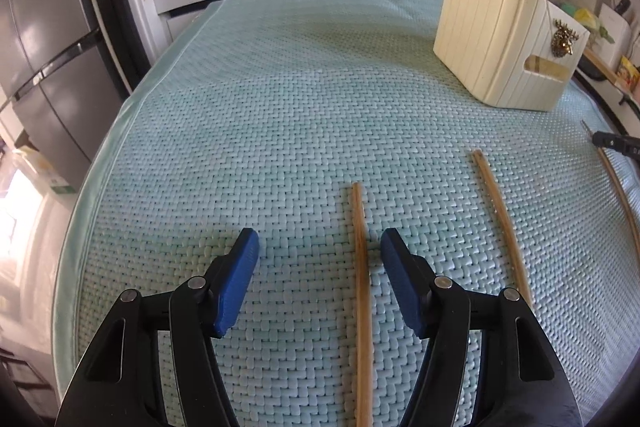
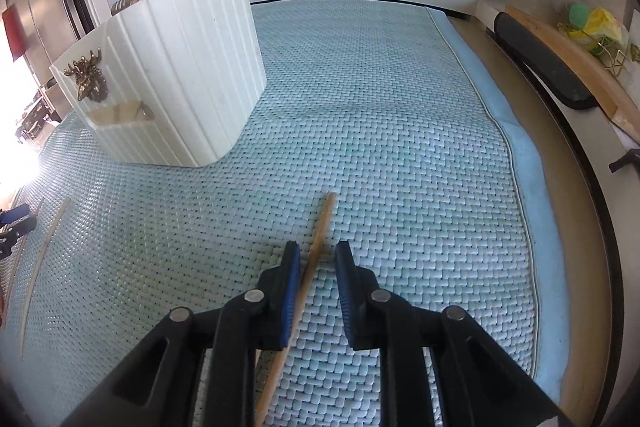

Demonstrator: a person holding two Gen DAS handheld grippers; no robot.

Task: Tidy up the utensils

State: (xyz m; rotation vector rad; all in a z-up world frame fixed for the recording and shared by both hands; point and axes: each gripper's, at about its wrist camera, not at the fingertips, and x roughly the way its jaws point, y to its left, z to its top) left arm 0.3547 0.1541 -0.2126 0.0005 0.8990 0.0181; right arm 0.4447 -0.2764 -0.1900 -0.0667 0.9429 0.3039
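- Three loose chopsticks lie flat on the woven mat (image 1: 280,107) in the left wrist view, and a few more already stand in the cream holder (image 1: 496,39), which is well ahead of the left gripper (image 1: 320,247) and off to its right. So I'd say the sorting is partway done.
- The left jaws are spread wide and grip nothing. One bamboo chopstick (image 1: 362,287) runs lengthways between them, much nearer the right pad, with no contact I can see. Looks lined up that way so a squeeze catches the shaft crosswise.
- The second chopstick (image 1: 502,227) lies just outside the right jaw, roughly parallel. The curved-looking stick (image 1: 620,195) farther right is probably just lens bend.
- The right gripper (image 2: 318,251) has its jaws fairly close but not clenched. Its chopstick (image 2: 308,267) passes diagonally between them, hugging the left pad, with a clear gap to the right pad. I wouldn't call it held.
- From there the holder sits well ahead and left of the jaws.
- Materials: thin, smooth, tapered bamboo sticks, likely to roll or pivot if pinched off-centre. The pale teal mat has a basket-weave texture, so there's decent friction. The holder is ribbed plastic with a handle slot and a brass deer-head ornament (image 2: 88,75). The pads are ridged blue rubber.
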